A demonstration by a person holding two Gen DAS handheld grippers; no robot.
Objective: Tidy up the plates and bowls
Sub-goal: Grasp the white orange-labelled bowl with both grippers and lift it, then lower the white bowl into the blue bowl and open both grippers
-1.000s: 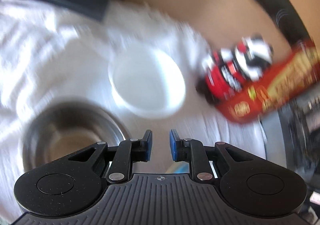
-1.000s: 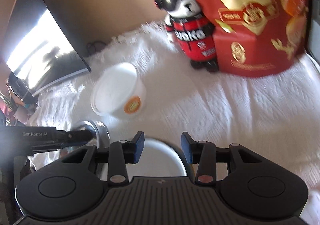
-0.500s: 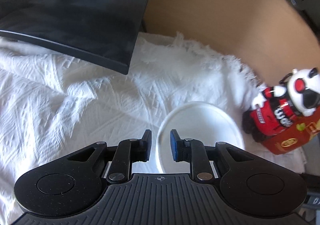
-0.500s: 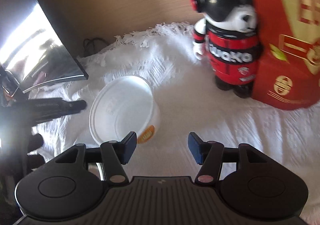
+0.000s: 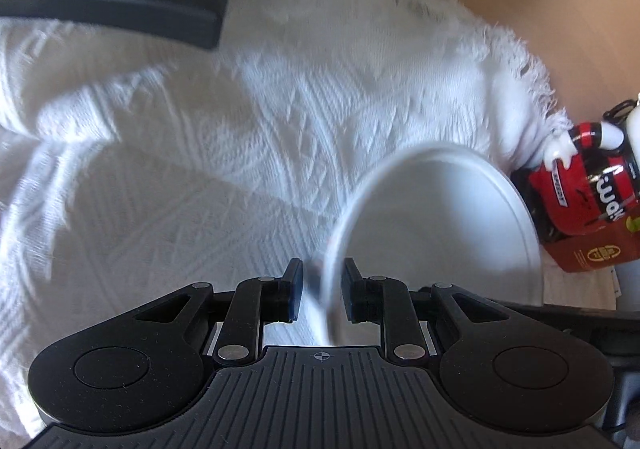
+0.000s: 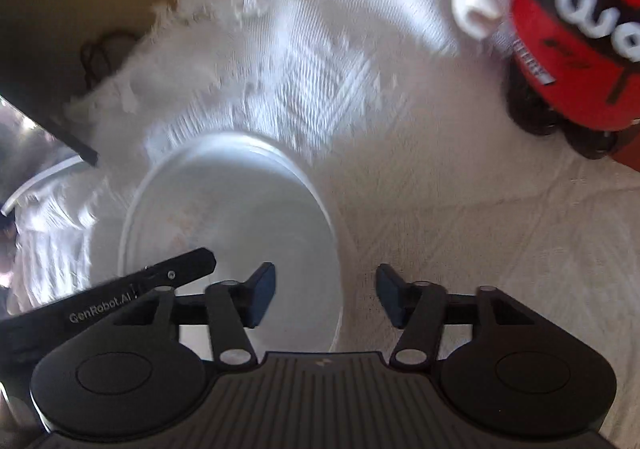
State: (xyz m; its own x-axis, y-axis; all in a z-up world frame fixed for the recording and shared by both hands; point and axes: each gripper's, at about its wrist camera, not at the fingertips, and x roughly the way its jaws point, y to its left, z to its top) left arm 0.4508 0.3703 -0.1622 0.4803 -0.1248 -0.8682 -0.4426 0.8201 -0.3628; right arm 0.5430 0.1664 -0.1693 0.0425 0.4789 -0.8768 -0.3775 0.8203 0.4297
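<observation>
The white plastic bowl (image 6: 236, 233) sits on the white cloth (image 5: 240, 153) near the toy bear (image 6: 576, 29). The left tongs (image 5: 319, 289) are opening astride its rim, pads clear. The right tongs (image 6: 326, 297) are closing, apart, the bowl's right rim between them.

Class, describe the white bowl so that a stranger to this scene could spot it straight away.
Start at the fringed white cloth that covers the surface. Left of the red and black toy bear stands the white bowl. It is the only round, open, plain white container there, its rim between the left gripper's fingers.
</observation>
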